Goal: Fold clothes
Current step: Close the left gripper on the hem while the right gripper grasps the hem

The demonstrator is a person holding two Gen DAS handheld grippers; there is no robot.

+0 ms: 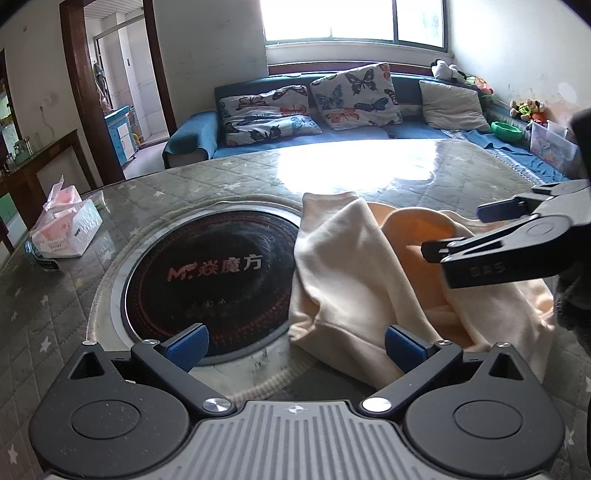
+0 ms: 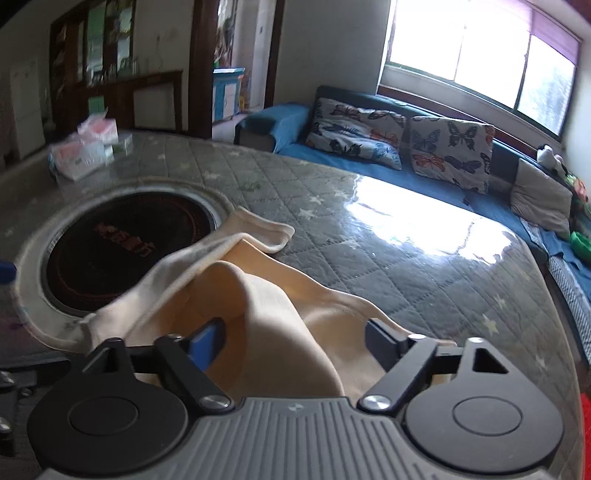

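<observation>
Living room with a window (image 1: pixel 351 18) glaring at the far wall, and a blue sofa (image 1: pixel 369 129) running under it, carrying butterfly cushions (image 1: pixel 354 96) and a plain grey cushion (image 1: pixel 452 99). Near side, a round table (image 1: pixel 221 177) is sitting under a grey quilted star-print cover with a glossy clear sheet on top. A black induction cooktop (image 1: pixel 207 280) is sitting sunk into the table middle (red logo on the glass). Tissue packs (image 1: pixel 66 229) are lying at the far left edge of the table.

Cream sweatshirt (image 1: pixel 354 277) is lying crumpled on the table to the right of the cooktop, its left edge overlapping the cooktop rim, one sleeve (image 2: pixel 258 229) reaching toward the far side, and the orange-tinted inside showing where the fabric is humping up.

Left gripper (image 1: pixel 295 345) is hovering low at the near edge, jaws spread wide, nothing between them; its right blue pad (image 1: pixel 400 345) is sitting right at the garment's near hem, contact unclear.

Right gripper (image 2: pixel 295 343) is coming in from the right over the sweatshirt, jaws released and apart, with a raised fold of fabric sitting between the fingers but not pinched. In the left wrist view the right gripper is showing side-on above the cloth, fingers parted.

Right wrist view is motion-blurred on the left side.
</observation>
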